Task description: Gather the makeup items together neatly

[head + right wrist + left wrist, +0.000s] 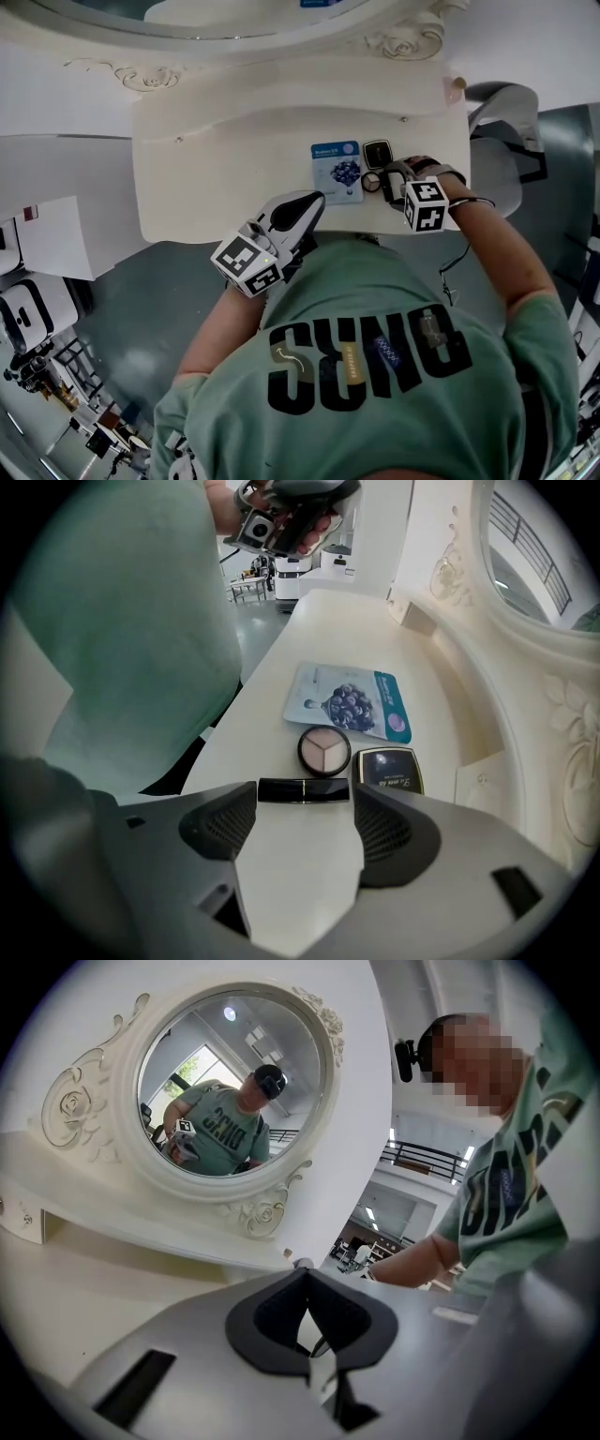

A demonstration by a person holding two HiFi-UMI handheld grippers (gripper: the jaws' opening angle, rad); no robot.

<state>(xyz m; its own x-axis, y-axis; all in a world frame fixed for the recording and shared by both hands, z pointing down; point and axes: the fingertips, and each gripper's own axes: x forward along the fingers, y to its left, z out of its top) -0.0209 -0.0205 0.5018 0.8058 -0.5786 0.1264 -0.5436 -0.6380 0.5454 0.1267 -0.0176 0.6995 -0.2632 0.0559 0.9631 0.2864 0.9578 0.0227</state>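
A cream counter (216,169) with a curved front edge fills the centre. At twelve o'clock stands an oval mirror (234,1091) in a carved, scrolled frame. Glossy grey floor (141,309) spreads toward seven o'clock.

four makeup items lie on one white dressing table (225,159): one blue sheet mask packet (349,703), one round eyeshadow pan (324,750) with three shades, one dark square compact (391,770) and one black lipstick tube (303,790). above the table there is one oval mirror (234,1091) in a carved frame. there are two grippers, the left gripper (306,1279) and the right gripper (302,813), and one person (394,356) in a green t-shirt.
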